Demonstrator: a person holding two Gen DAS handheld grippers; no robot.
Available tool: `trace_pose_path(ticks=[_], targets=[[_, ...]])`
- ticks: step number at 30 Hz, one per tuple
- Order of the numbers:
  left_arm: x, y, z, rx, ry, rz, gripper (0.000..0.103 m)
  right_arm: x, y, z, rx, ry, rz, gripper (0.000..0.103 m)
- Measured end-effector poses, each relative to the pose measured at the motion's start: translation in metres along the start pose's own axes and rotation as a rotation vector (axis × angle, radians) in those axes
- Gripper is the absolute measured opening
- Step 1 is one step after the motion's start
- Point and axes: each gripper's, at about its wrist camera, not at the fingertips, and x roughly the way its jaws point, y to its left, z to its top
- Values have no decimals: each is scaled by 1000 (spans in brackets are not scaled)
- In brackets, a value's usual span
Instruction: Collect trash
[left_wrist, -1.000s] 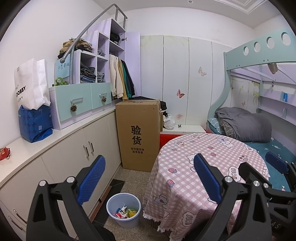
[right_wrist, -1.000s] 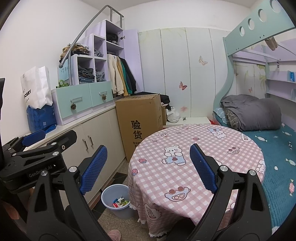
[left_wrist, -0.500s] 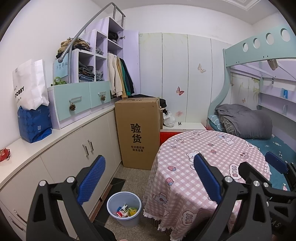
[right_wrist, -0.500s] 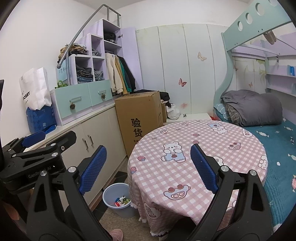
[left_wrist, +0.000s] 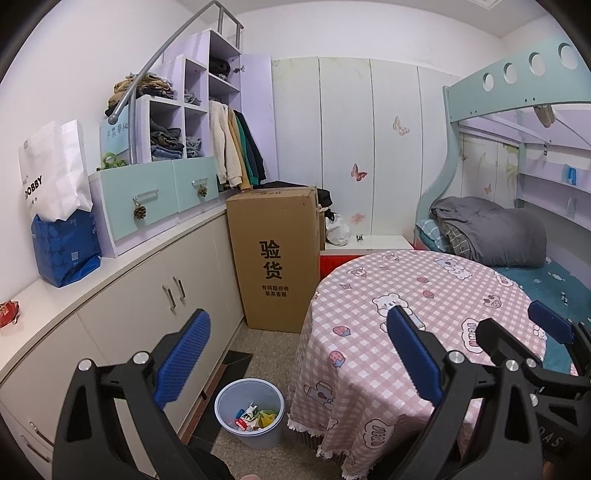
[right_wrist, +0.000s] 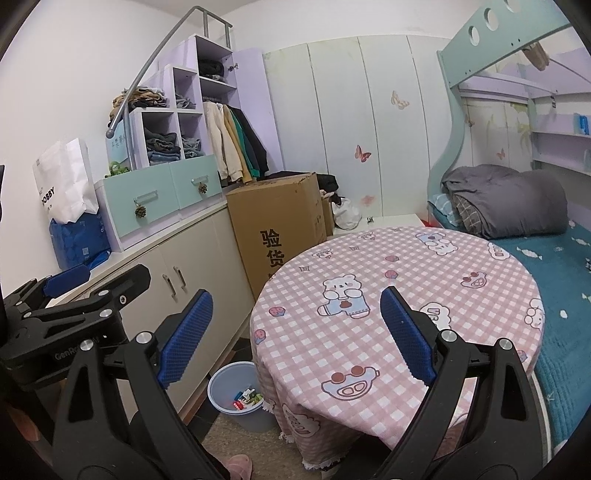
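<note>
A pale blue trash bin (left_wrist: 250, 415) holding several colourful wrappers stands on the floor between the cabinets and the round table; the right wrist view shows the bin (right_wrist: 236, 397) partly behind the tablecloth. My left gripper (left_wrist: 295, 350) is open and empty, held above the bin and the table's left edge. My right gripper (right_wrist: 295, 334) is open and empty over the pink checked tablecloth (right_wrist: 424, 266). The left gripper (right_wrist: 66, 299) also shows at the left of the right wrist view. A red wrapper (left_wrist: 8, 313) lies on the counter at far left.
A tall cardboard box (left_wrist: 275, 258) stands on the floor behind the table. White cabinets (left_wrist: 147, 299) with a counter run along the left wall, carrying a blue bag (left_wrist: 66, 251) and a white paper bag (left_wrist: 55, 170). A bunk bed (left_wrist: 517, 229) with a grey blanket is at right.
Both views have drifted slightly: the table and bin sit a little lower and closer to the right gripper. Both grippers stay open and empty.
</note>
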Motion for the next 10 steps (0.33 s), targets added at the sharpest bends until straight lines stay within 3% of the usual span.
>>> trace_pose_path(ticks=[10], targets=[[34, -10, -5, 9, 64, 6, 94, 35, -28, -9, 45, 60, -6, 90]])
